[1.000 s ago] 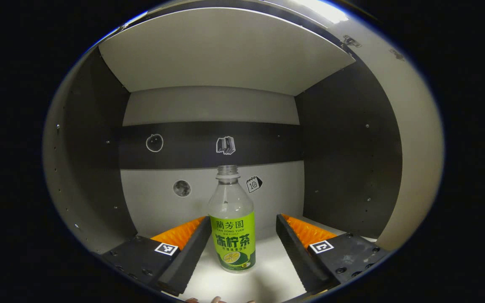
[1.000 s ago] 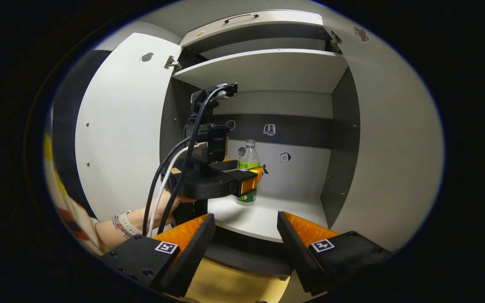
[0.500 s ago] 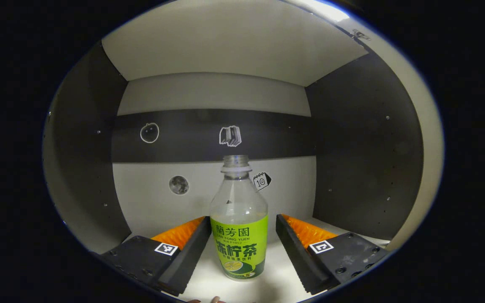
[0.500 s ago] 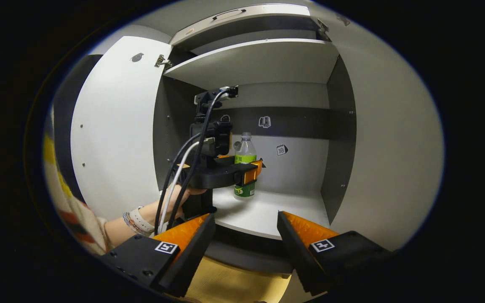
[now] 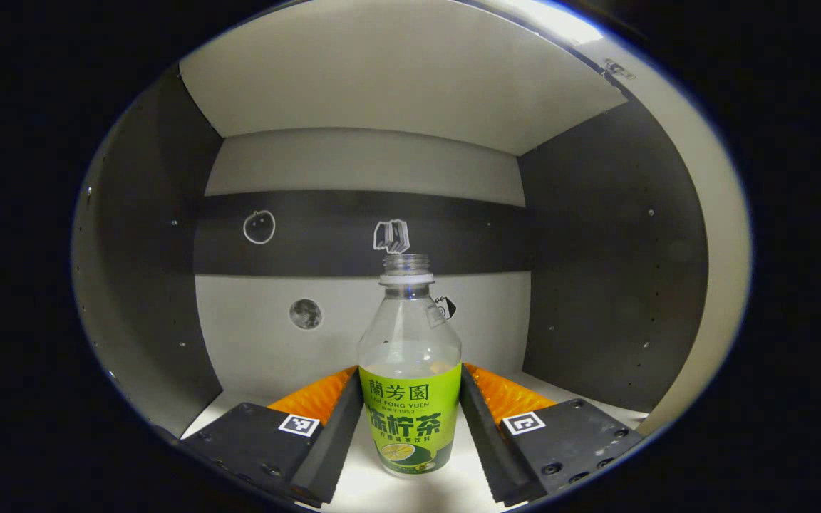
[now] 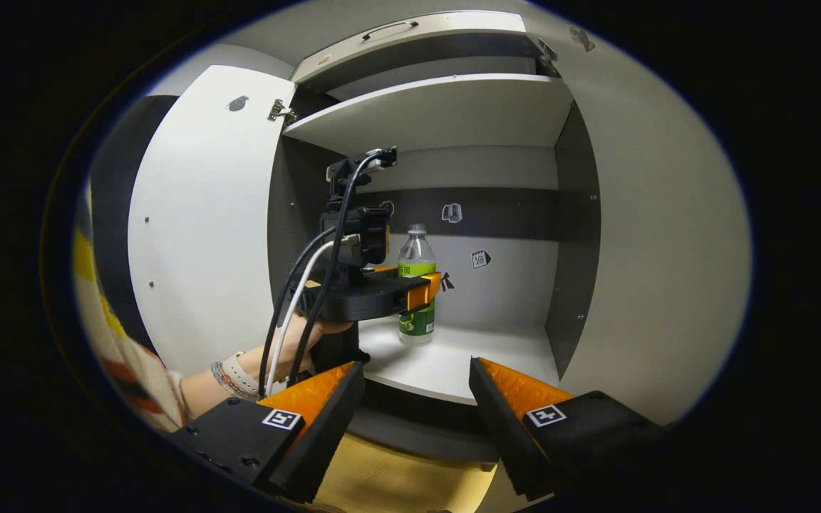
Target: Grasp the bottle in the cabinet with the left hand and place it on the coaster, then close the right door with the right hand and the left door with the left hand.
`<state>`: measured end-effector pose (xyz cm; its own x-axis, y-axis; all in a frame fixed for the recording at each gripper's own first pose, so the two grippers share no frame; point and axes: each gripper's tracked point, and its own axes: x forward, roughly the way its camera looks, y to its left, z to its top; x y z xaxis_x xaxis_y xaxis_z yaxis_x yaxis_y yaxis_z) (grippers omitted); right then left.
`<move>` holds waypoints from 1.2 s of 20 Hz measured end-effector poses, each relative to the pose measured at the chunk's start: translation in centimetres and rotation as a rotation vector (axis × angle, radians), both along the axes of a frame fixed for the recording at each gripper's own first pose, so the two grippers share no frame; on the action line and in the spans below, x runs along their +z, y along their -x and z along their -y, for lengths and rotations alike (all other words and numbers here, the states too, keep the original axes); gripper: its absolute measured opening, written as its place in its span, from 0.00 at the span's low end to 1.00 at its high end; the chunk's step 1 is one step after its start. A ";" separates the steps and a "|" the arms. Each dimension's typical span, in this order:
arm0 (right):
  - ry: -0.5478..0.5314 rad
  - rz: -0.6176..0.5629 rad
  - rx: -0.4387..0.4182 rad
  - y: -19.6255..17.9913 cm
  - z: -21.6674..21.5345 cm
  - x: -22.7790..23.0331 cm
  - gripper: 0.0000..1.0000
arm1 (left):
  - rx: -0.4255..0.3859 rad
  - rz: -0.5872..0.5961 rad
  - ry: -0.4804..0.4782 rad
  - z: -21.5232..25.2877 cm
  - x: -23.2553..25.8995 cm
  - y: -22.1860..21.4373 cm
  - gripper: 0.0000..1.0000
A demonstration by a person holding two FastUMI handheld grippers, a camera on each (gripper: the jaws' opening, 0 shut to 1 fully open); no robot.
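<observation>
A clear bottle [image 5: 410,399] with a green label and no cap stands upright on the white cabinet shelf [image 5: 375,491]. My left gripper [image 5: 410,377] has closed around its label, one finger touching each side. In the right gripper view, the same bottle [image 6: 417,285] stands in the open cabinet with the left gripper [image 6: 425,288] around it, held by a person's hand [image 6: 289,342]. My right gripper [image 6: 416,367] hangs open and holds nothing, in front of the cabinet and below the shelf edge [image 6: 453,370].
Both cabinet doors stand open: the left door [image 6: 204,214] and the right door [image 6: 667,249]. An upper shelf [image 6: 439,114] roofs the compartment. Small stickers dot the back wall [image 5: 353,235]. A wooden surface [image 6: 396,484] lies below the cabinet.
My left gripper moved deeper into the cabinet until the bottle stood between its fingers, then the fingers narrowed onto the label. The right gripper barely shifted.
</observation>
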<state>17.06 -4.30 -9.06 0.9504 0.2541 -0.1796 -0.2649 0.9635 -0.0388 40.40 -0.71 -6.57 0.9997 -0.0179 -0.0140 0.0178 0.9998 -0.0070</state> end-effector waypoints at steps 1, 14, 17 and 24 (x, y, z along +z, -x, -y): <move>0.001 0.005 -0.003 0.4 -0.1 0.2 0.98 | -0.001 0.009 -0.006 0.0 0.4 0.3 0.78; 0.014 0.065 -0.094 7.6 -0.6 3.1 0.98 | -0.089 0.013 -0.050 2.8 2.3 11.8 0.79; 0.023 0.079 -0.133 9.4 -0.4 3.7 0.98 | -0.106 0.017 -0.055 3.5 2.3 15.1 0.79; 0.042 0.099 -0.231 13.6 0.6 4.6 0.98 | -0.123 -0.003 -0.026 4.4 1.2 22.2 0.78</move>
<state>3.44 -4.94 -4.46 0.9958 0.0221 -0.0886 -0.0305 0.9950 -0.0948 18.16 -5.13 -5.40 0.9899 -0.1402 -0.0186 0.1405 0.9899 0.0184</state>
